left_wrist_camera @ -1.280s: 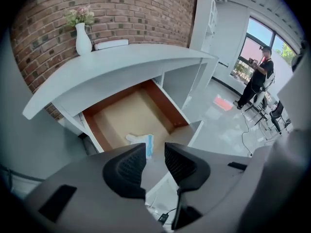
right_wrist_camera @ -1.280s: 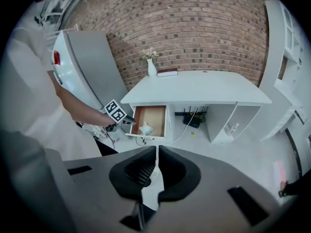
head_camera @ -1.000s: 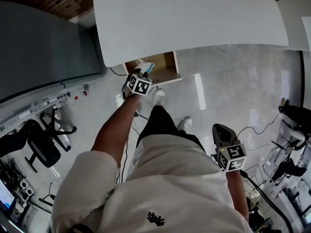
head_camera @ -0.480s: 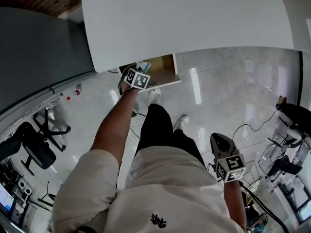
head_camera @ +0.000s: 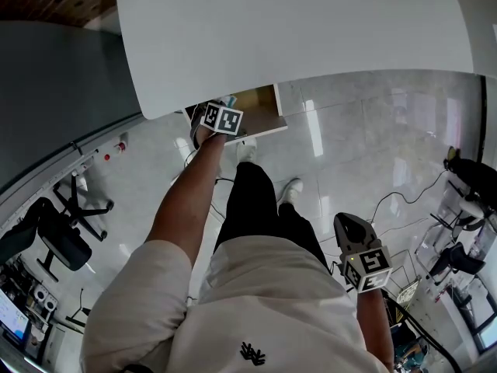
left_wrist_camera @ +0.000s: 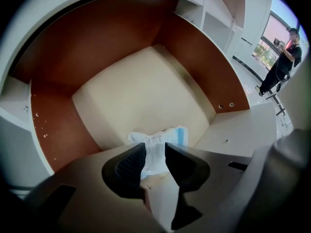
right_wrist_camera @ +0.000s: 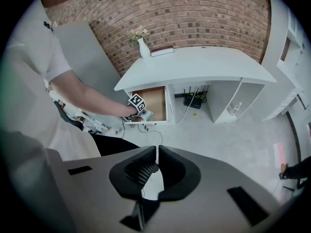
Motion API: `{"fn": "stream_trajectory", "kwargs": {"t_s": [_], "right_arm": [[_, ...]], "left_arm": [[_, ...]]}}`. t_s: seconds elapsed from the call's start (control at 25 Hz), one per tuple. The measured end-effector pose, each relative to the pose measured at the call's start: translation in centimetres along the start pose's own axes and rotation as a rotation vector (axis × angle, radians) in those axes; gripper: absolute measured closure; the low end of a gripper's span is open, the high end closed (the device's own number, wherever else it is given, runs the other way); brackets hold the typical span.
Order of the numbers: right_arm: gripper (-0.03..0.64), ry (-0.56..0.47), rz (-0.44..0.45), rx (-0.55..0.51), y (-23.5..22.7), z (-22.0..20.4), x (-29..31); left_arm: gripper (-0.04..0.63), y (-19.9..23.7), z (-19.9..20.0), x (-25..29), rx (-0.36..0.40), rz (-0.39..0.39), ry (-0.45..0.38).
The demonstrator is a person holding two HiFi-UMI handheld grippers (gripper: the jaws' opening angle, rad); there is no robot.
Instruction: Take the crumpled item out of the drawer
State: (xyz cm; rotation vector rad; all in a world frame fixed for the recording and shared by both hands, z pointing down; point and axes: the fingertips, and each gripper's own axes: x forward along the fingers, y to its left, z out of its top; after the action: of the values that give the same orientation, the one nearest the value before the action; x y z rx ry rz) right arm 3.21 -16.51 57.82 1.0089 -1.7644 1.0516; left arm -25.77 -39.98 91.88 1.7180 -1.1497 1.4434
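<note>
Cream short-sleeved T-shirt (head_camera: 256,301) with a small black logo (head_camera: 249,353) at lower centre; black trousers (head_camera: 256,208); white shoes (head_camera: 291,190) mid-frame.

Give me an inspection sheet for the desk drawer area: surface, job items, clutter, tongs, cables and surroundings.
Surface: open drawer under the white desk; pale floor, brown walls.
Job's things: crumpled item, white and blue, lying on the drawer floor.
Clutter: nothing seen.
Grippers: left tongs opening, with the crumpled item between them; right tongs shut and empty, held low at the person's side.
Cables: white cable on the floor below the drawer; black cables on the floor at the right.
Surroundings: brick wall, vase on the desk, office chair.
</note>
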Motion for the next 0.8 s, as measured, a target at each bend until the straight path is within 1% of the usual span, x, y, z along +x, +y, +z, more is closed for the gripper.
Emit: {"fn": "stream_trajectory", "kwargs": {"t_s": [0.12,0.2,0.32,0.4,0.48,0.56,0.6,0.68,0.8], "right_arm": [[0.577,0.018,0.000,0.017,-0.1,0.0,-0.2],[0.577,0.020,0.001,0.025,-0.3,-0.2,-0.2],[0.577,0.000,0.003,0.028,-0.4,-0.2,0.0],[0.577,0.019,0.009,0.021,-0.2,-0.3,0.0],[0.577,0.011,0.011,0.020,-0.2,-0.3,0.1],[0.577,-0.021,0.005,0.032,-0.4,-0.2,0.2],[0.577,-0.020,0.004,0.035,-0.5,-0.4,0.2],[0.577,0.016,0.006,0.033,-0.6,-0.8,0.0],[0.577,0.037,0.006,0.031,-0.7,-0.9,0.0]], "left_arm": [[0.451,0.4,0.7,-0.4,-0.010,0.028,-0.035],[0.439,0.4,0.9,-0.6,-0.027,0.027,-0.045],[0.437,0.3,0.4,-0.2,-0.058,0.010,-0.022],[0.436,0.1,0.3,0.2,-0.056,-0.011,-0.003],[0.437,0.1,0.2,0.5,-0.065,-0.017,0.009],[0.457,0.1,0.0,0.7,-0.078,-0.019,0.021],[0.479,0.1,0.0,0.8,-0.078,-0.020,0.024],[0.514,0.0,-0.1,0.8,-0.075,-0.023,0.025],[0.542,0.0,-0.1,0.4,-0.091,-0.026,0.013]]}}
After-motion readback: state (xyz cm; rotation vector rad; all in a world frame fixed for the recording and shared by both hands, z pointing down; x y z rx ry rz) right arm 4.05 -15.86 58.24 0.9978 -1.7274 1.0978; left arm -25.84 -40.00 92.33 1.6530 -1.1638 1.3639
